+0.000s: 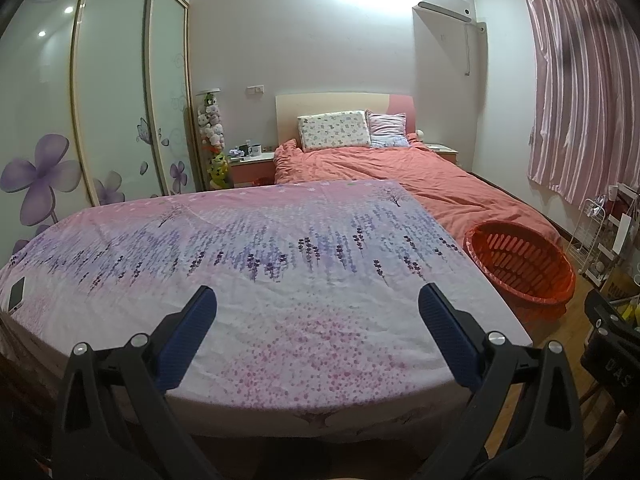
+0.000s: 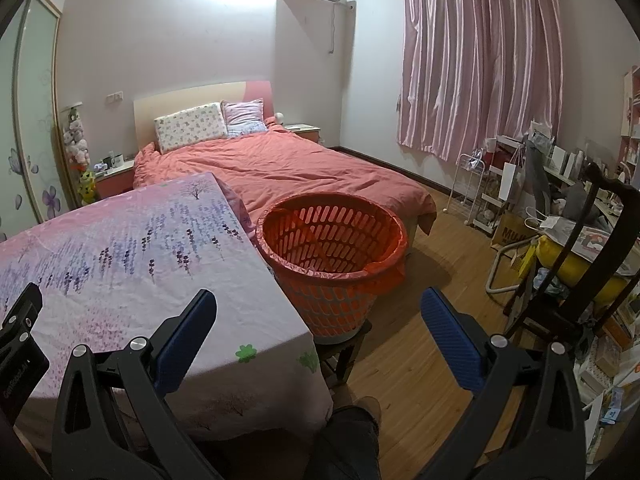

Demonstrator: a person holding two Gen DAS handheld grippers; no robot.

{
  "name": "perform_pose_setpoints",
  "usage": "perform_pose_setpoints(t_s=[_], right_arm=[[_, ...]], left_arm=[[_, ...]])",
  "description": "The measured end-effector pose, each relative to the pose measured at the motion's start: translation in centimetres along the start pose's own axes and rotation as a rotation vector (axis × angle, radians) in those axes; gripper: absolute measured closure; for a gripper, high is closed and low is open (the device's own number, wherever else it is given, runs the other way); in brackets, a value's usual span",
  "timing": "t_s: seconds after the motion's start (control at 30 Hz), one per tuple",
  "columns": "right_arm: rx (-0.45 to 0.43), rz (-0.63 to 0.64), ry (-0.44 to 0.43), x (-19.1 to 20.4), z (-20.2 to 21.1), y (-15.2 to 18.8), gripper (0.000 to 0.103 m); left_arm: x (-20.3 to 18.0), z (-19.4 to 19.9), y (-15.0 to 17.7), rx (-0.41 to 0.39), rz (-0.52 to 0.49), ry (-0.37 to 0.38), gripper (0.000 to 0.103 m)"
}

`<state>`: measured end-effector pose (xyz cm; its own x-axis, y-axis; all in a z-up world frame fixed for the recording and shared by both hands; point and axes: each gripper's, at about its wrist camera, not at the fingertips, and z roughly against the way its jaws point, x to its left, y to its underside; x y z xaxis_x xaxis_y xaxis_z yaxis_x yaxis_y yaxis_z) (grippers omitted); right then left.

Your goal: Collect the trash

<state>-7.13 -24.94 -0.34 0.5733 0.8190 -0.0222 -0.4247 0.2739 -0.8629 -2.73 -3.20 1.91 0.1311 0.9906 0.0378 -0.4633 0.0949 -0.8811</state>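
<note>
L gripper (image 1: 316, 300): lower centre of left wrist view, blue-padded fingers spread wide, nothing between them; hovers over the near edge of the table.
R gripper (image 2: 318, 302): lower centre of right wrist view, fingers released wide, holding nothing; sits above table corner and floor.
Table (image 1: 280, 344): covered w/ pink-purple lavender-print cloth, fills the mid and lower part of left view; lower left in right view (image 2: 120, 248).
Phone (image 1: 17, 292): dark slab lying flat on the cloth, far left edge of left view.
Basket (image 2: 332, 256): orange slotted plastic bin w/ orange bag liner folded over rim, centre of right view, just beside table's right edge, raised on a small dark stool; mid right in left view (image 1: 520, 268). Contents: cannot tell.
Trash: no loose piece seen on the cloth in either view.
Bed (image 2: 288, 168): salmon duvet, two pillows at headboard, behind table and basket.
Curtain (image 2: 480, 64): pink, upper right of right view.
Wardrobe (image 1: 112, 92): sliding doors w/ purple flower print, left of left view.
Cluttered shelves/chair (image 2: 576, 232): right edge of right view.
</note>
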Motion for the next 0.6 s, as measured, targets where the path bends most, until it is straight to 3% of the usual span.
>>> perform_pose_setpoints(t_s=[0.6], right_arm=[[0.002, -0.002, -0.003, -0.29, -0.39, -0.19, 0.002]], left_arm=[[-0.10, -0.06, -0.08, 0.001, 0.001, 0.000, 0.004]])
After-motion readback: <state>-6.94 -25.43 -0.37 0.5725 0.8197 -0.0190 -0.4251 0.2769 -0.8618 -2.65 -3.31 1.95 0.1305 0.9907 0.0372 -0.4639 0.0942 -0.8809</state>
